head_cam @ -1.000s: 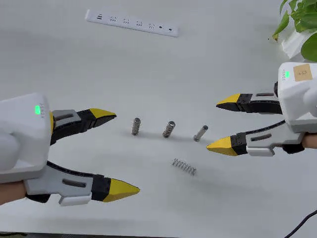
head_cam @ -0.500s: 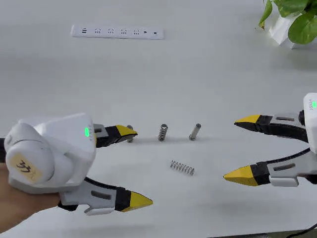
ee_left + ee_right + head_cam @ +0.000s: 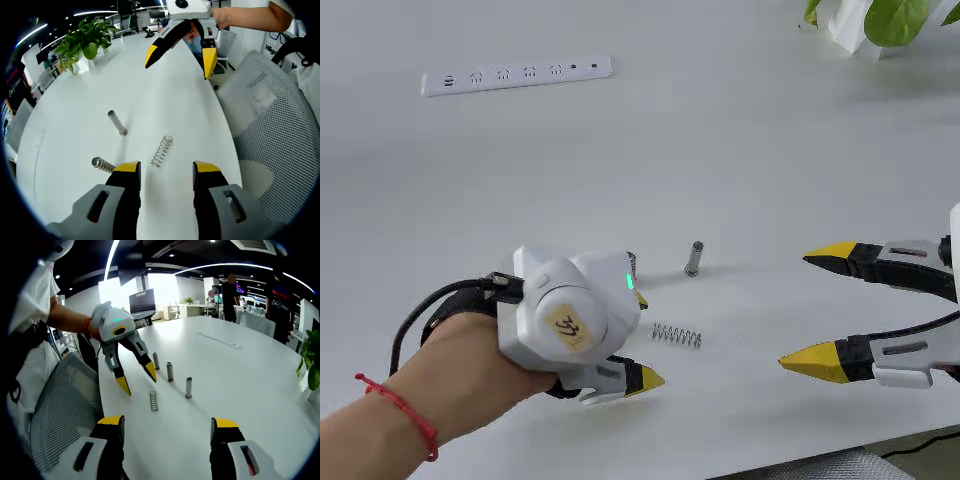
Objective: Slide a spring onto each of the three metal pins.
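Left pin (image 3: 155,361) and middle pin (image 3: 169,371) at mid-frame already wore springs; right pin (image 3: 188,387) stood bare, loose spring (image 3: 153,400) lying lower left of it; left gripper (image 3: 166,170) and right gripper (image 3: 166,422) gaped wide, empty

- Broad, smooth white counter (image 3: 740,130), rounded at its end in the left gripper view.
- Long white plastic power strip (image 3: 517,74) lying flat on its far side.
- Green leafy potted plant (image 3: 895,15) at the far right corner.
- Pale grey mesh-backed office chair (image 3: 265,100) just beside the counter's edge.
- Dark ceiling crossed by bright light strips (image 3: 112,257).
- Bright pale wall panel (image 3: 162,290) beyond, with two standing people (image 3: 231,292) far off.
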`<state>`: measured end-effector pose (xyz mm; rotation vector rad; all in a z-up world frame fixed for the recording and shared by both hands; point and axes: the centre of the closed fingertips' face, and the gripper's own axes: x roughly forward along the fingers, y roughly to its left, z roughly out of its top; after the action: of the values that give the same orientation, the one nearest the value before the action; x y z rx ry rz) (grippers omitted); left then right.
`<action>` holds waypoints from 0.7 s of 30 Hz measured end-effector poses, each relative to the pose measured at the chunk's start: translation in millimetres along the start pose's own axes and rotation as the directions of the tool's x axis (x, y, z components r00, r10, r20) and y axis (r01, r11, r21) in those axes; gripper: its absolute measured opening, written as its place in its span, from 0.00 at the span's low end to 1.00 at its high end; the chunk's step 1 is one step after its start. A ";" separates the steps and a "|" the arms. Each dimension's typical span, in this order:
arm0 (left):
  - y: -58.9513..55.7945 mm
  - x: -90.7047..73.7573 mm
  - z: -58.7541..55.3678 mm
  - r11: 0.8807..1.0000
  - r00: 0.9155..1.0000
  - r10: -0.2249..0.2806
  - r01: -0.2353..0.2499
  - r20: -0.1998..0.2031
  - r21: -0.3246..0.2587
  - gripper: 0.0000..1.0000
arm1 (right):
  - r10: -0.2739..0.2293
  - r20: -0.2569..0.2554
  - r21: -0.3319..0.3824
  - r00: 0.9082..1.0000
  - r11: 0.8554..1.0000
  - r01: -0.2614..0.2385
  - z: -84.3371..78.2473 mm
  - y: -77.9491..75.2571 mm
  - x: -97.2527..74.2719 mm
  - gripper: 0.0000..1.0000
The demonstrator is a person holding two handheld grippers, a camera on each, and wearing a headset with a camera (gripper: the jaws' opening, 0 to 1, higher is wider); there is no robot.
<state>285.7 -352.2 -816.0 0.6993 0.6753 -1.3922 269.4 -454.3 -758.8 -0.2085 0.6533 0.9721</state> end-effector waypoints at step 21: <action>2.7 23.6 -17.2 1.000 0.997 0.007 -0.008 -0.081 -0.014 0.13 | -0.041 0.032 0.046 0.999 0.998 0.039 -8.6 -1.6 -3.4 0.66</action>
<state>289.7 -353.5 -845.1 0.7494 0.7456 -1.3563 265.7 -461.4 -763.8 -0.1641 0.6381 0.9193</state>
